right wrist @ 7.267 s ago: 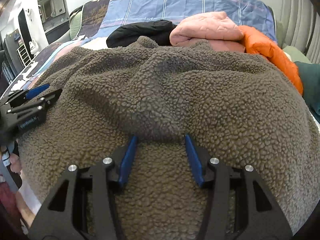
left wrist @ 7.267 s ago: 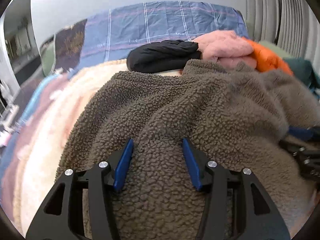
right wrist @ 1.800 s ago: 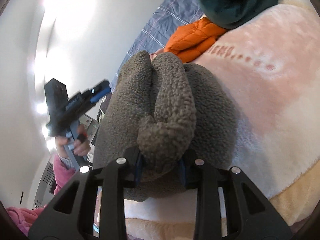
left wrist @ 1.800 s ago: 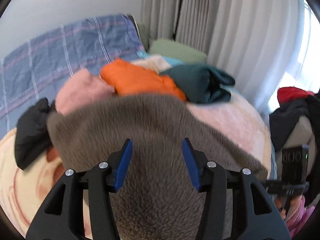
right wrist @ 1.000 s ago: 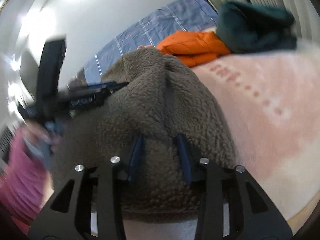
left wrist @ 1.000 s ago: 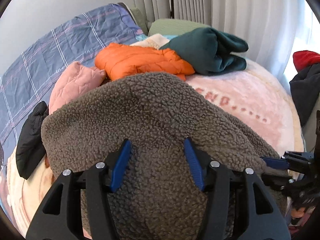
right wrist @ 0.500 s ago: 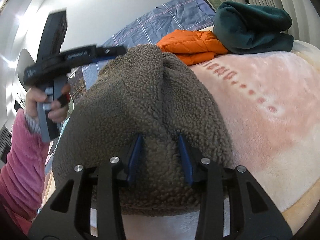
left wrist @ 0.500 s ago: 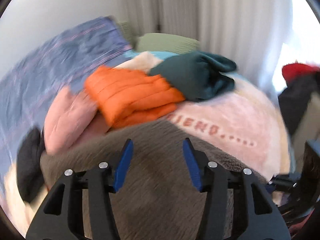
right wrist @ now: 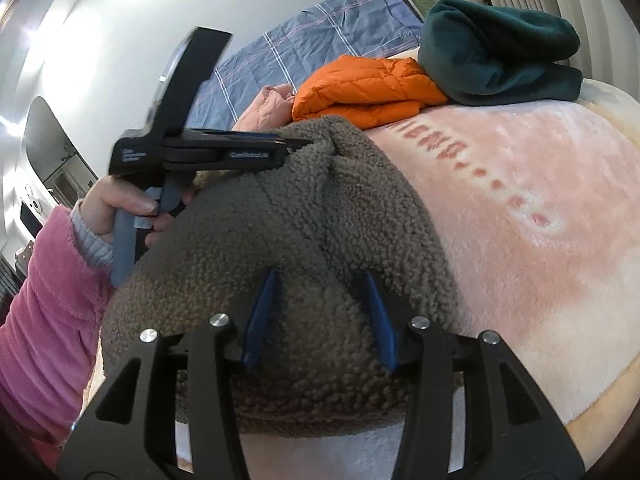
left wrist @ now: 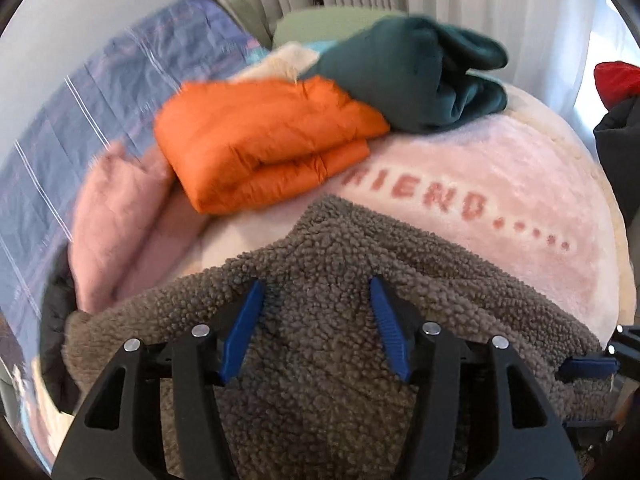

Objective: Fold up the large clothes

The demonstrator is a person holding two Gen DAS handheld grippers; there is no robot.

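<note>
Fleece [right wrist: 312,240] bunched btwn right claw [right wrist: 318,316] pads, just opening

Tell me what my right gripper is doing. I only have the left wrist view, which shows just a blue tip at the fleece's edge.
Observer: The right gripper has just been opening. The fleece lies between its jaws and looks flat, not pinched.
Operator: Where do my left gripper's tips sit, seen from the side?
Observer: The left gripper, its jaws also just opening, reaches the crest of the fleece's raised far fold, short of the orange jacket.
</note>
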